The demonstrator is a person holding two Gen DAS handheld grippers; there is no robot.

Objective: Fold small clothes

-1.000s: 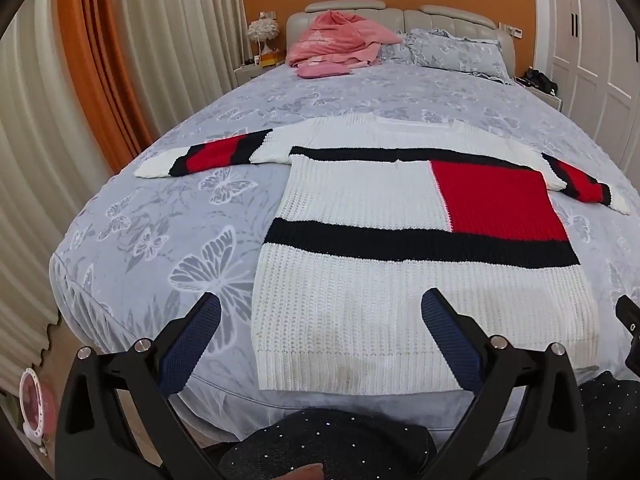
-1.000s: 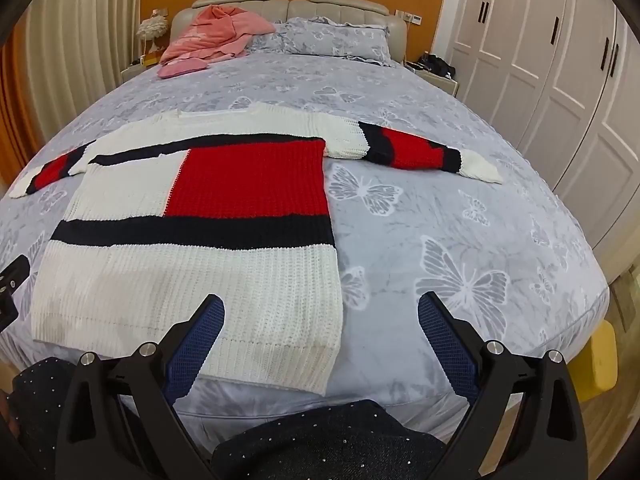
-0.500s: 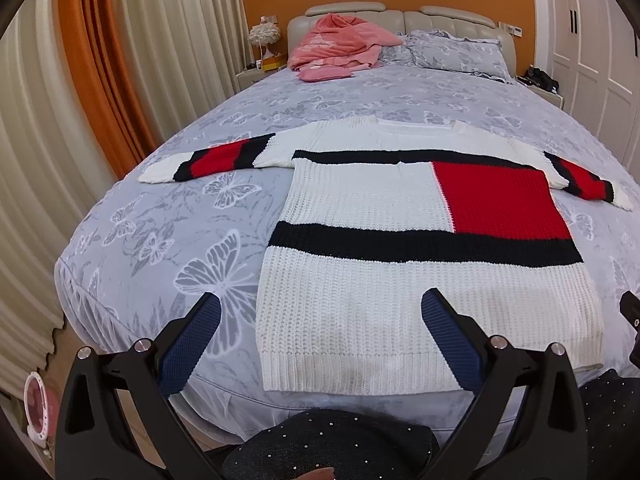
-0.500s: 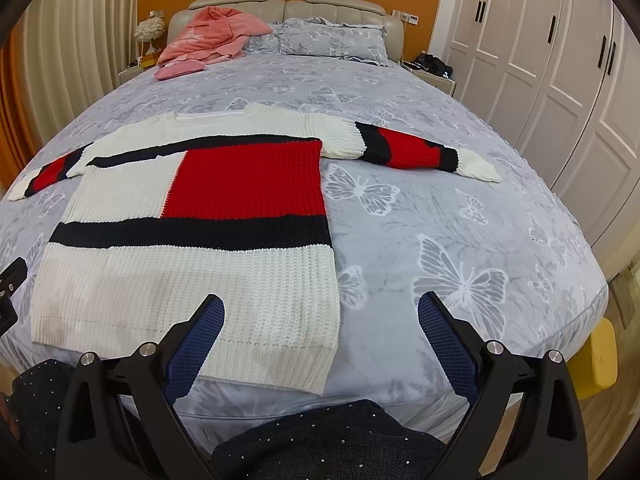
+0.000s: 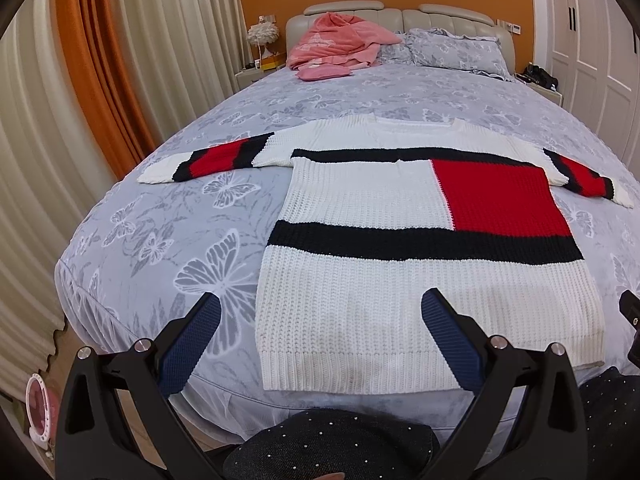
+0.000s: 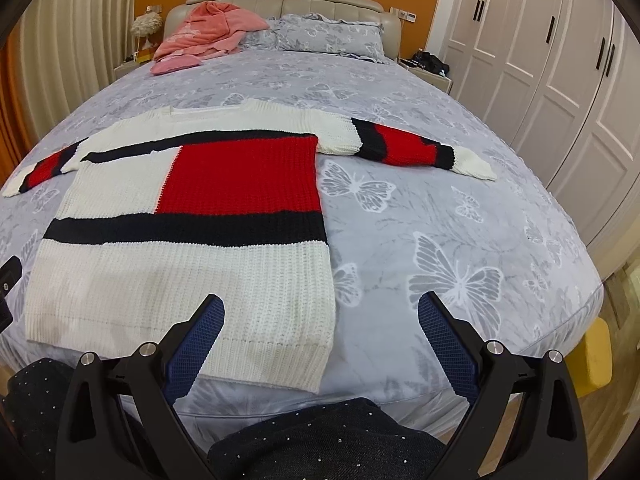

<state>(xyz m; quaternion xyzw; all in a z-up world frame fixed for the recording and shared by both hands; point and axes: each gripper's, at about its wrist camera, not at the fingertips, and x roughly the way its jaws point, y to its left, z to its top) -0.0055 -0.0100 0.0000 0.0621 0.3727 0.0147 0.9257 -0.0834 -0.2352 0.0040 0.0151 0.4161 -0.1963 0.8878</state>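
A knitted sweater (image 5: pixel 400 264) lies flat and face up across the middle of both views, on the near part of a bed (image 5: pixel 168 232) covered in grey butterfly print. It is white with two black bands, a red block on its chest and red-and-black sleeves spread out to either side; its ribbed hem lies near the bed's near edge. At the lower edge of each view, the left gripper (image 5: pixel 320 316) and right gripper (image 6: pixel 320 316) are held wide open and empty, above the hem. Dark speckled fabric (image 6: pixel 328 440) fills the bottom centre. A pink garment (image 5: pixel 336 46) is heaped by grey pillows (image 5: pixel 452 50) at the headboard, upper centre. Curtains (image 5: pixel 72 80) hang at left, white wardrobe doors (image 6: pixel 560 60) at right.
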